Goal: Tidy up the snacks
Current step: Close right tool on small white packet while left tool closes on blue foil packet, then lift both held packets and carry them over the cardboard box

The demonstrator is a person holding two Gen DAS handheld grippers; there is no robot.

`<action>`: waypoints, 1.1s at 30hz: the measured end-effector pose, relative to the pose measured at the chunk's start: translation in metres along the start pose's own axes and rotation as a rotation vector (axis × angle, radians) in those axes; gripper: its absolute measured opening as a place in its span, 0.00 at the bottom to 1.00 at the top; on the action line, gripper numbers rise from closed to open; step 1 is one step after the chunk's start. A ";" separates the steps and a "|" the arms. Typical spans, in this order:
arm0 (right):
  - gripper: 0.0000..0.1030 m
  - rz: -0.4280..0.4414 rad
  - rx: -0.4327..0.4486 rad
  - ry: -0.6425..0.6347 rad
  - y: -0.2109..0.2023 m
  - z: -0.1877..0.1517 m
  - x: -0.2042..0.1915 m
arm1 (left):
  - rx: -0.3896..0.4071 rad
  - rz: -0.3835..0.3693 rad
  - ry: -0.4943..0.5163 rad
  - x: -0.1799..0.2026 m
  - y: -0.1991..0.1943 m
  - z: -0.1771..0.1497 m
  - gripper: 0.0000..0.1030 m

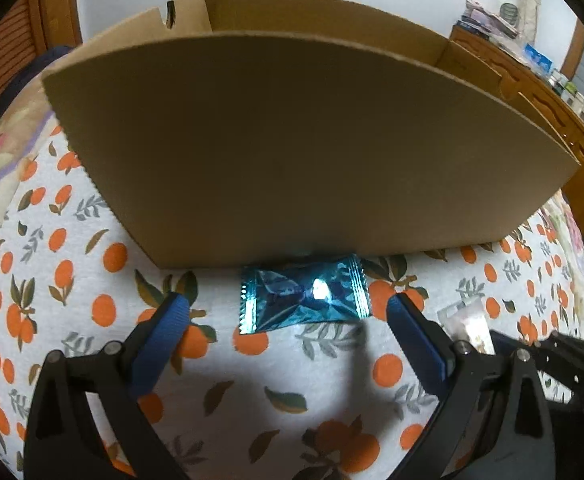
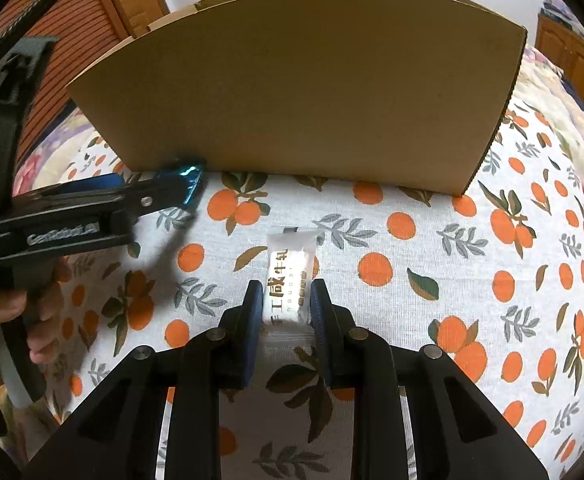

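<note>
Right wrist view: the right gripper point(image 2: 283, 300) pinches a white candy point(image 2: 289, 280) on the cloth point(image 2: 432, 280), near the box point(image 2: 292, 100). Left gripper point(image 1: 287, 312) is spread wide around a blue candy point(image 1: 304, 298) touching the box wall. This looks like the picking-up step. Next, the left should squeeze, then both lift over the wall.
</note>
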State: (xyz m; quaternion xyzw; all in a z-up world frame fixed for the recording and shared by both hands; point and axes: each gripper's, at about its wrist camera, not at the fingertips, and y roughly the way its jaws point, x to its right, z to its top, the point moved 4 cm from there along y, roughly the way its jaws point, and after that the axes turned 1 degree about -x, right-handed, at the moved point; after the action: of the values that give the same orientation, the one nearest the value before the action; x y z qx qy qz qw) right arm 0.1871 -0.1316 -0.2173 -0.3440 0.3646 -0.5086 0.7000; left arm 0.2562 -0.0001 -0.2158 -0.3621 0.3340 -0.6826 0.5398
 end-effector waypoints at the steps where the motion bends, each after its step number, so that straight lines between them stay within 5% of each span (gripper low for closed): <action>1: 0.21 0.005 0.003 0.002 -0.001 -0.001 0.001 | -0.003 0.004 0.001 0.001 0.002 0.000 0.96; 7: 0.21 0.030 0.007 0.022 -0.004 -0.002 0.008 | 0.006 0.077 0.001 0.005 0.013 0.005 0.96; 13: 0.21 0.028 0.012 0.017 -0.007 -0.003 0.012 | 0.001 0.073 -0.004 0.005 0.022 0.007 0.94; 18: 0.21 0.021 0.014 0.009 -0.004 -0.002 0.006 | 0.007 0.110 0.035 0.006 0.020 0.008 0.48; 21: 0.21 0.020 0.014 0.005 -0.004 -0.002 0.005 | -0.023 0.076 0.024 0.002 0.015 0.006 0.37; 33: 0.21 0.049 0.018 0.001 -0.003 -0.003 0.005 | -0.068 -0.015 0.010 -0.012 -0.018 -0.013 0.30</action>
State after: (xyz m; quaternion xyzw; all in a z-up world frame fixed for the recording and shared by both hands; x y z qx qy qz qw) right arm 0.1846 -0.1377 -0.2168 -0.3284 0.3687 -0.4947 0.7152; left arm 0.2375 0.0160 -0.2088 -0.3794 0.3570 -0.6765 0.5205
